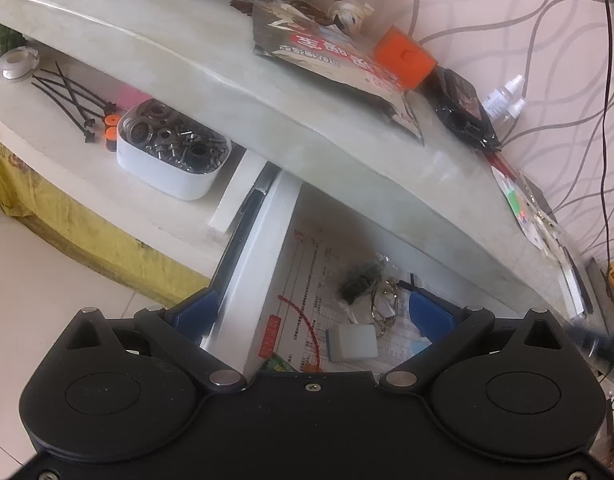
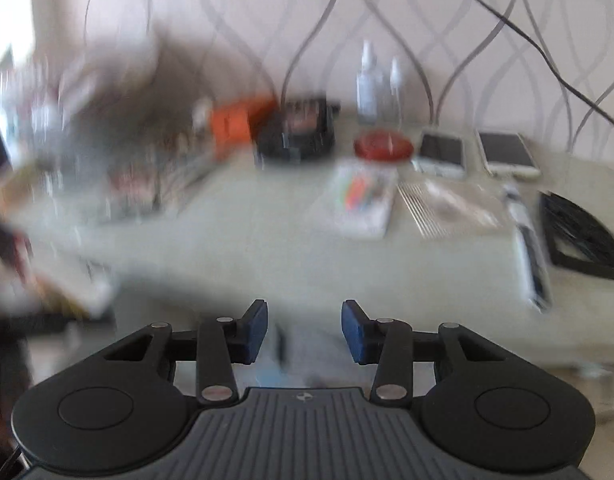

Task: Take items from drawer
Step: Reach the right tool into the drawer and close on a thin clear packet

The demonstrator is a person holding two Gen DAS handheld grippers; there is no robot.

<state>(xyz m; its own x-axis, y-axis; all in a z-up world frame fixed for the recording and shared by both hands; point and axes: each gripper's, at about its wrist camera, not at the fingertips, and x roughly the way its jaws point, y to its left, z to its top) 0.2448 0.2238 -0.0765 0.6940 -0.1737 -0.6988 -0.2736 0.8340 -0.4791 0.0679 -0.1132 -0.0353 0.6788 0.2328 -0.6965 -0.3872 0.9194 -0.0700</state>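
The drawer (image 1: 263,240) stands pulled out under the pale table top (image 1: 211,64), lined with a printed paper sheet. In it lie a small white block (image 1: 353,340), a wire key ring (image 1: 383,306) and a black tangle (image 1: 359,280). My left gripper (image 1: 313,314) hangs over the drawer, open wide; its left pad is outside the drawer's white side wall and its right pad is over the contents. The right wrist view is blurred. In it my right gripper (image 2: 304,332) stands partly open above the table top (image 2: 267,248) with nothing between its blue pads.
On the table lie an orange box (image 1: 405,58), a printed packet (image 1: 335,68), a black pouch (image 1: 463,110), small bottles (image 2: 369,80), a red lid (image 2: 383,146), two phones (image 2: 443,152) and a black rack (image 2: 583,232). A white tub of metal parts (image 1: 171,148) sits on the lower shelf.
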